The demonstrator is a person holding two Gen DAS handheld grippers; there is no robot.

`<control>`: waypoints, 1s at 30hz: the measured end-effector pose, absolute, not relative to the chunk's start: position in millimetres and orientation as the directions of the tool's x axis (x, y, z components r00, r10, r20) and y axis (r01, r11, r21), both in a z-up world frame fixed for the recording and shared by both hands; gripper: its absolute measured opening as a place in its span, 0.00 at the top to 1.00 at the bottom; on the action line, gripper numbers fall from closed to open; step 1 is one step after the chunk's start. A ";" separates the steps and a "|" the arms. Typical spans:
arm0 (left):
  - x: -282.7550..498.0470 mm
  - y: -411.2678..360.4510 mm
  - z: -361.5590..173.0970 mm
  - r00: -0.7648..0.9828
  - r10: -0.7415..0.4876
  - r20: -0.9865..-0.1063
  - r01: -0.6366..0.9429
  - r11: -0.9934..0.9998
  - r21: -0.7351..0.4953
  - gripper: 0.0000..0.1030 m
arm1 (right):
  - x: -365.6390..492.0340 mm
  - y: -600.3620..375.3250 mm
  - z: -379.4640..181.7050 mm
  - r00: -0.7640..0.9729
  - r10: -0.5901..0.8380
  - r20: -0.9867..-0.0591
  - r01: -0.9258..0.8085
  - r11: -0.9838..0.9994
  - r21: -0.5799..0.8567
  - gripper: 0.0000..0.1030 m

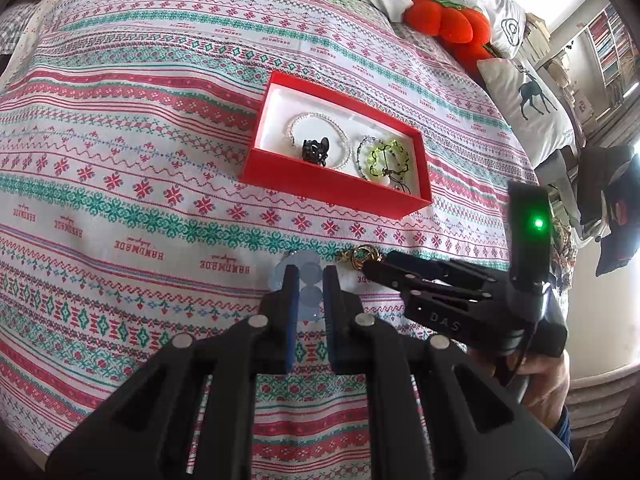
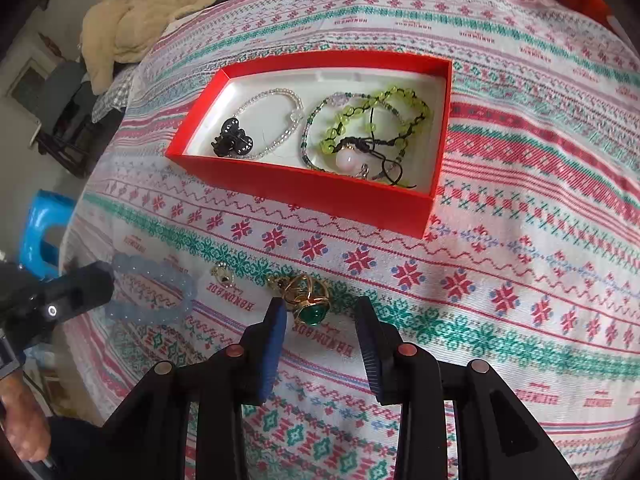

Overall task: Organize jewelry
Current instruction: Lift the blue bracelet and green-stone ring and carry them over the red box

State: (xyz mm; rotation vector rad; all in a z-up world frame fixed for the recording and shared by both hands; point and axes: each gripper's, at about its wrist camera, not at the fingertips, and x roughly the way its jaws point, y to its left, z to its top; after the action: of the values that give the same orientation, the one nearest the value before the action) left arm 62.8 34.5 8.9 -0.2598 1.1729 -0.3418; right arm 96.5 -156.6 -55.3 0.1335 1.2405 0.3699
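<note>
A red box (image 1: 320, 186) (image 2: 316, 194) on the patterned bedspread holds a clear bead bracelet (image 2: 276, 120), a black hair clip (image 2: 234, 142), green bead bracelets (image 2: 376, 120) and a pink bead (image 2: 347, 160). A pale blue bead bracelet (image 2: 152, 294) (image 1: 308, 276) lies on the cloth. My left gripper (image 1: 309, 276) is narrowly open with its fingers on either side of the bracelet's beads. A gold ring with a green stone (image 2: 308, 300) (image 1: 360, 258) lies between the tips of my open right gripper (image 2: 322, 308). A small gold earring (image 2: 222, 276) lies between bracelet and ring.
The bed carries a striped red and green patterned cover (image 1: 120, 140). Plush toys (image 1: 448, 24) and pillows (image 1: 528, 100) line the far edge. A beige blanket (image 2: 148, 12) lies at the far left. A blue stool (image 2: 40, 232) stands beside the bed.
</note>
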 end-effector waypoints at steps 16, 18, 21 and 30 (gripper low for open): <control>63.9 37.4 15.5 0.364 -0.392 -0.845 0.125 0.920 -0.373 0.87 | 83.6 -162.4 0.0 0.353 0.495 -0.794 -0.322 0.861 0.394 0.79; 64.2 36.9 15.5 0.363 -0.392 -0.845 0.125 0.920 -0.373 0.87 | 88.1 -169.9 -7.7 0.322 0.525 -0.788 -0.270 0.849 0.455 0.79; 64.3 35.9 15.0 0.363 -0.389 -0.847 0.126 0.921 -0.369 0.87 | 83.3 -163.8 -2.9 0.342 0.490 -0.802 -0.312 0.864 0.395 0.79; 64.0 36.8 22.6 0.387 -0.407 -0.827 0.134 0.912 -0.387 0.87 | 77.4 -159.2 12.1 0.391 0.484 -0.783 -0.365 0.863 0.351 0.79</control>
State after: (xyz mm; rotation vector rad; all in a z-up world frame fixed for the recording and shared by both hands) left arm 64.0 36.8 22.6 -0.2755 1.1243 -0.3496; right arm 77.4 -159.2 12.1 0.1287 1.0378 0.5408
